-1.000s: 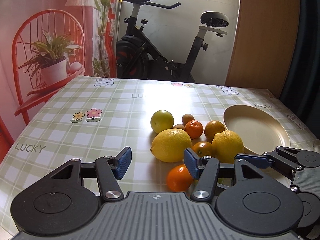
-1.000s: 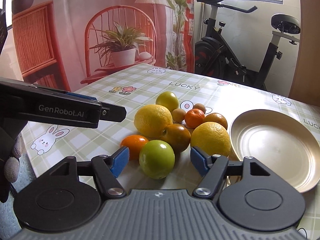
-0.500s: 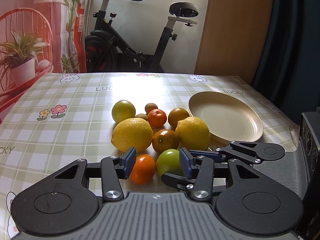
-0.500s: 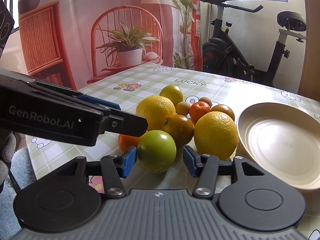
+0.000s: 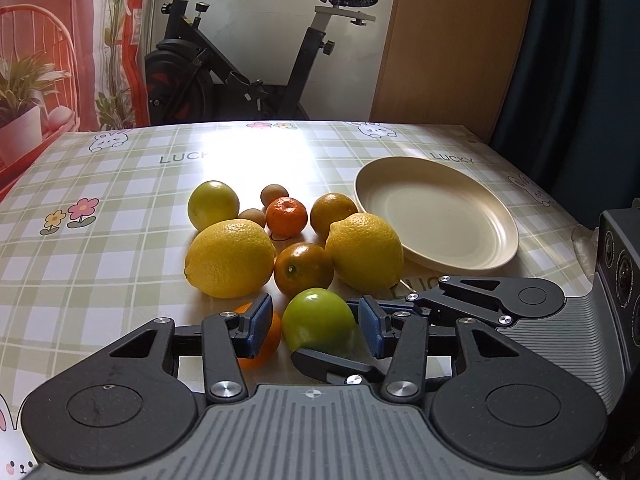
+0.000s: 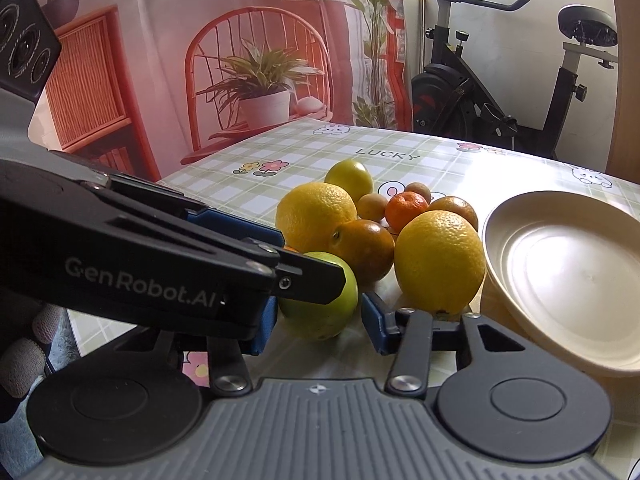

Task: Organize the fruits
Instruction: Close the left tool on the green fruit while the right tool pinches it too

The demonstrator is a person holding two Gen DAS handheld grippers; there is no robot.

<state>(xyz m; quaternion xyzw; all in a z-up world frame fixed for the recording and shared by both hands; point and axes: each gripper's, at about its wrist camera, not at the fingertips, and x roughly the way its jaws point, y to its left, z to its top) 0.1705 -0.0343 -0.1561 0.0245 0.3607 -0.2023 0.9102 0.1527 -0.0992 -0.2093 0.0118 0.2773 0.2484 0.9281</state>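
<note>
While both grippers crowded the table's [image 5: 100,248] near edge, the right gripper [image 6: 320,320] stood open around the green fruit [image 6: 320,312], pads not visibly touching. The left gripper [image 5: 316,326] also gaped, spanning the same fruit. Beyond lay lemons [image 5: 230,258], oranges, then the empty plate [image 5: 436,220].

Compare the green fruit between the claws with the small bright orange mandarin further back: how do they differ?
The green fruit is larger; the mandarin is smaller. One is green, the other bright orange. The green fruit sits nearest, between the open pads of both claws, left claw and right claw; the mandarin sits untouched among the other fruits. Both are round.
</note>
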